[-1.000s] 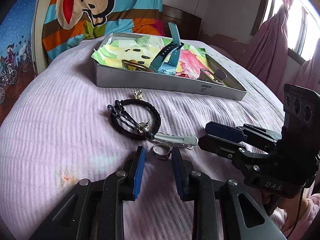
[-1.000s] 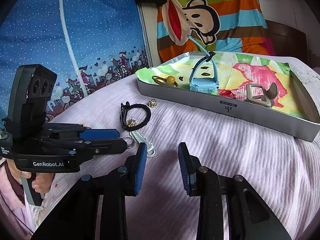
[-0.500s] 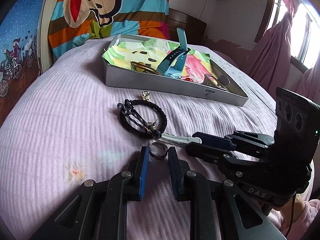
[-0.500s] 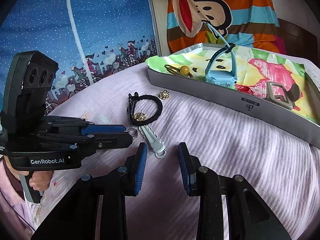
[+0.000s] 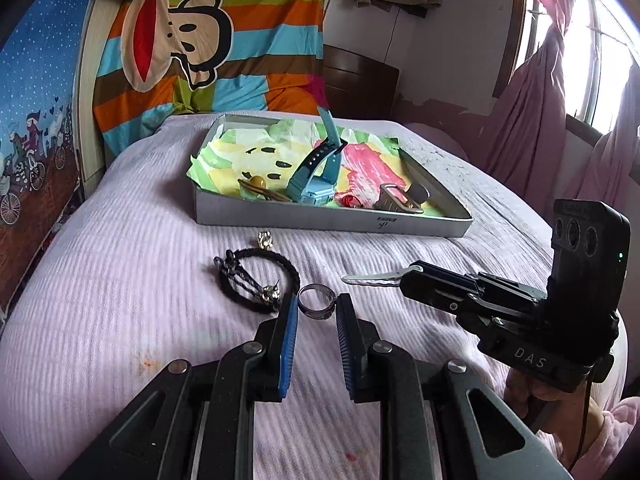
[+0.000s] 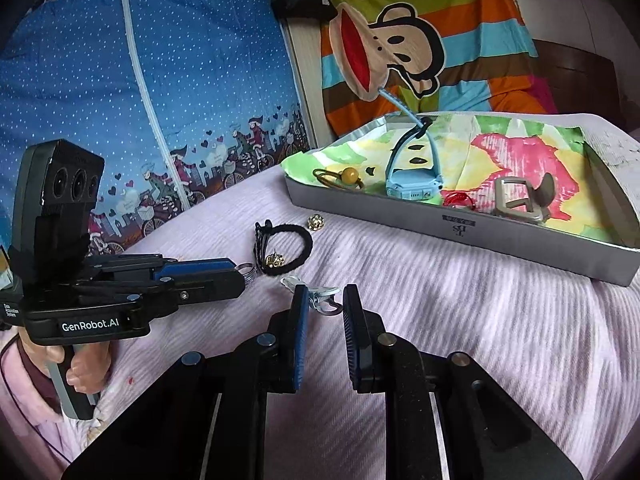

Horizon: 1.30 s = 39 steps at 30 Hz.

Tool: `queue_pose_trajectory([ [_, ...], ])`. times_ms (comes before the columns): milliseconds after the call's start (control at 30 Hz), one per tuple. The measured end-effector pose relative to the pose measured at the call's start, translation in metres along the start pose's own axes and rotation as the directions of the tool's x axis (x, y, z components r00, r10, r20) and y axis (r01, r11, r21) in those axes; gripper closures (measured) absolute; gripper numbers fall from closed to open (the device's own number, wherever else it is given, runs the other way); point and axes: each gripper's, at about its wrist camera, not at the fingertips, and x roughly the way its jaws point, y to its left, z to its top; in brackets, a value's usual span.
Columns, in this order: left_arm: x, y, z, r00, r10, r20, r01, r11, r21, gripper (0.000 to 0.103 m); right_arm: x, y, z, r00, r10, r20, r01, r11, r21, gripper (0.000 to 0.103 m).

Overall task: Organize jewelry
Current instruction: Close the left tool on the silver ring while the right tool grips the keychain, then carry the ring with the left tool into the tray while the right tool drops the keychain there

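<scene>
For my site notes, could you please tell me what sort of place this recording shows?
Most likely a home bedroom. The work surface is a bed with a lilac ribbed cover, a cartoon-monkey striped blanket hangs at its head, and pink curtains frame a window on the right.

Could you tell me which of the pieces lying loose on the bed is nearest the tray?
The small gold stud, alone just before the tray; the other loose pieces lie farther off.

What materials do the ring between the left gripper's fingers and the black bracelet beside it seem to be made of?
Grey ring: probably metal, dull silver finish; it shows glints and a hard, even band with ridged lines.
Black bracelet: seems braided cord or leather, matte; the loop shows a plaited texture without shine. Its small gold charm looks like polished metal.
</scene>
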Motion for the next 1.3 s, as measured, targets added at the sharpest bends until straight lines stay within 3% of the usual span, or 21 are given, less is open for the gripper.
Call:
queue_pose_trajectory([
  [300,0.011,-0.002,0.047,0.989,0.05,0.138,-0.043,0.998,-0.047,0.084,-0.025,-0.019,0.012,0.983,-0.085,0.16,0.074,0.994,0.076,0.088],
  [600,0.063,0.004,0.078,0.989,0.104,0.105,-0.098,0.993,-0.064,0.084,-0.03,-0.047,0.042,0.922,-0.276,0.273,0.242,0.958,0.152,0.088],
  [1000,0.102,0.016,0.075,0.992,0.125,-0.018,-0.126,0.987,-0.103,0.084,0.015,-0.052,0.058,0.935,-0.315,0.162,0.304,0.949,0.087,0.088],
  [1300,0.103,0.02,0.075,0.994,0.105,-0.031,-0.108,0.986,-0.124,0.084,0.033,-0.05,0.056,0.94,-0.334,0.07,0.331,0.942,0.055,0.088],
])
